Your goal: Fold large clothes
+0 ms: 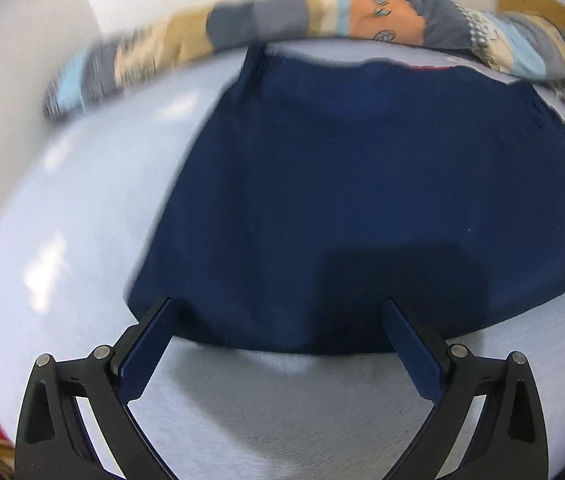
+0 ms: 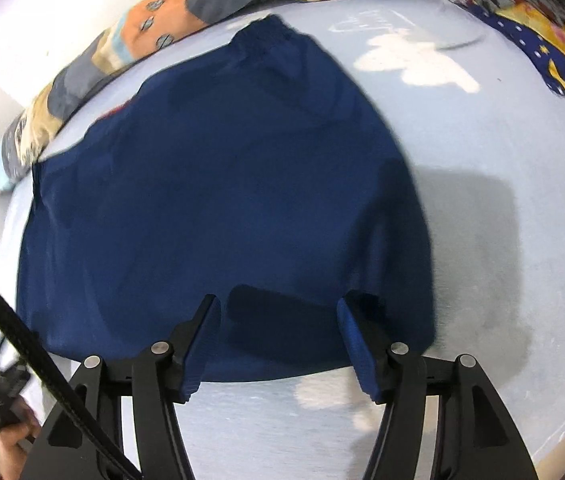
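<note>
Left wrist view shows the navy garment spread flat on the pale blue bed sheet, its far edge close to the patchwork quilt bunched along the wall; the left claw hangs released, pads wide apart over the garment's near hem; right wrist view shows the right claw likewise released above that hem, nothing pinched between its pads.
</note>
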Demonstrator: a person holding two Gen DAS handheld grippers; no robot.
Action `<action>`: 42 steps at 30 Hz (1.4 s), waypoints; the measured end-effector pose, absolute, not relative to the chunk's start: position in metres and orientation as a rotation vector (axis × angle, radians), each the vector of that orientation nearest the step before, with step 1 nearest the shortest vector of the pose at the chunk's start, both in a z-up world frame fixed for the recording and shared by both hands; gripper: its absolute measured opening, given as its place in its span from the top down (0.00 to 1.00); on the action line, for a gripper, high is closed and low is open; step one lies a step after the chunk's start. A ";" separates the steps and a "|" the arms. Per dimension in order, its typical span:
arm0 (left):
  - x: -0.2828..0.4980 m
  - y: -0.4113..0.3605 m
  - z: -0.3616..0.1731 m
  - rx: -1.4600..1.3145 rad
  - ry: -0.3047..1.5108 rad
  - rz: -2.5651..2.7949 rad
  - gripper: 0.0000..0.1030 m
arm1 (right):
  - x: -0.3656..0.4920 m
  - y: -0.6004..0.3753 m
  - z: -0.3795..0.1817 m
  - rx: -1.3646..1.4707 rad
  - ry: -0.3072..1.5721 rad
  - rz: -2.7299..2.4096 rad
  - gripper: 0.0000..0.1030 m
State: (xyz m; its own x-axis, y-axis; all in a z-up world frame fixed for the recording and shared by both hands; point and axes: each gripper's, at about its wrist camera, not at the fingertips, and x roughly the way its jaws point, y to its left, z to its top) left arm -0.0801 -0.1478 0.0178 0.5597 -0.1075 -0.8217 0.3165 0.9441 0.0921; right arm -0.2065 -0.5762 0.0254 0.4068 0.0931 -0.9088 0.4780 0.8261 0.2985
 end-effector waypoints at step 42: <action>-0.046 -0.002 0.006 -0.717 1.093 -0.293 0.02 | -0.257 -0.653 0.002 1.069 0.969 -0.284 0.72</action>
